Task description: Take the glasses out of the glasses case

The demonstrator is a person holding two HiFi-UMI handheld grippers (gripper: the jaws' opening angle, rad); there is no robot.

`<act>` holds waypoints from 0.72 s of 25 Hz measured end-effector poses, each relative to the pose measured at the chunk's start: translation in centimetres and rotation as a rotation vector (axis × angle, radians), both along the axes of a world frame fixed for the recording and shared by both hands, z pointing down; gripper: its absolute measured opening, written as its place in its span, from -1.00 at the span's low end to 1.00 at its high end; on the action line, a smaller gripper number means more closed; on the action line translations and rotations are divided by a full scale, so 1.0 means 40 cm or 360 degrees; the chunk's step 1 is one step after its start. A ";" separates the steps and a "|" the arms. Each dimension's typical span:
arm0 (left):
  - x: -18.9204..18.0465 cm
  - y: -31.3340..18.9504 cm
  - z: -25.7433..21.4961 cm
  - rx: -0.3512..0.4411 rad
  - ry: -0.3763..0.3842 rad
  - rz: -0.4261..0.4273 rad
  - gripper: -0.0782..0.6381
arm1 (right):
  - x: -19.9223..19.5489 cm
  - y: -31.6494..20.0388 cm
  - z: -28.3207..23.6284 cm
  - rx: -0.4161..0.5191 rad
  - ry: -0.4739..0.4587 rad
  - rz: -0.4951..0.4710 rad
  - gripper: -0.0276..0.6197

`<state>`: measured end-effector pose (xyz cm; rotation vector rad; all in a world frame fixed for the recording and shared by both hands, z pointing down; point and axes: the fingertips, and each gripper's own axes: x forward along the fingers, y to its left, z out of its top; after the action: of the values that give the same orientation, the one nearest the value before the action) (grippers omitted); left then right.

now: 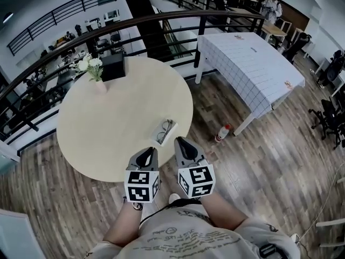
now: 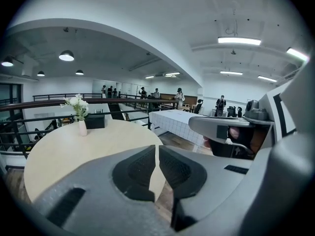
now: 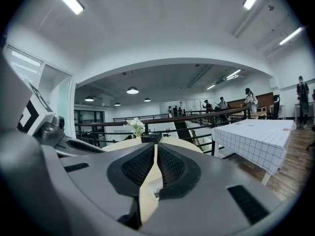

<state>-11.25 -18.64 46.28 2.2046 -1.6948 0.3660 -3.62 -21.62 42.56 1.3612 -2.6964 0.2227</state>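
On the round table, the glasses lie in the glasses case near the rim at 4 o'clock. The flower vase stands at 11, with a box just beside it at 12. A bottle stands on the floor at 3, and a cloth-covered table at 2.

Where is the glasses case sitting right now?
In the head view, the glasses case lies near the round table's front right edge, just ahead of the right gripper.

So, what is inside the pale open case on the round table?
A pair of dark-framed glasses lies inside the pale rectangular open case, on the round beige table. The case floor beneath them is covered, and too small to judge.
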 end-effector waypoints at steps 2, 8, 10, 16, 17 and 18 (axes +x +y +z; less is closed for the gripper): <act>0.000 -0.048 -0.011 -0.0032 -0.0005 0.0024 -0.71 | -0.001 -0.044 -0.018 -0.0017 0.0008 0.0002 -0.87; 0.002 -0.146 0.027 -0.0168 -0.0026 0.0024 -0.59 | 0.010 -0.139 -0.012 -0.0093 0.0016 -0.0016 -0.87; 0.007 -0.166 0.056 -0.0219 -0.0040 0.0028 -0.58 | 0.015 -0.154 -0.001 -0.0121 0.0015 -0.0019 -0.87; 0.001 -0.203 0.129 -0.0383 -0.0054 0.0072 -0.58 | -0.003 -0.167 0.028 -0.0219 0.0048 -0.0043 -0.87; 0.003 -0.207 0.142 -0.0410 -0.0057 0.0082 -0.58 | -0.002 -0.169 0.032 -0.0234 0.0054 -0.0039 -0.87; 0.012 -0.208 0.159 -0.0434 -0.0062 0.0091 -0.58 | 0.005 -0.168 0.040 -0.0244 0.0058 -0.0034 -0.87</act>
<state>-10.79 -26.98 52.63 2.0600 -1.5020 0.6194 -3.42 -28.33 44.16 1.2800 -2.6021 0.3900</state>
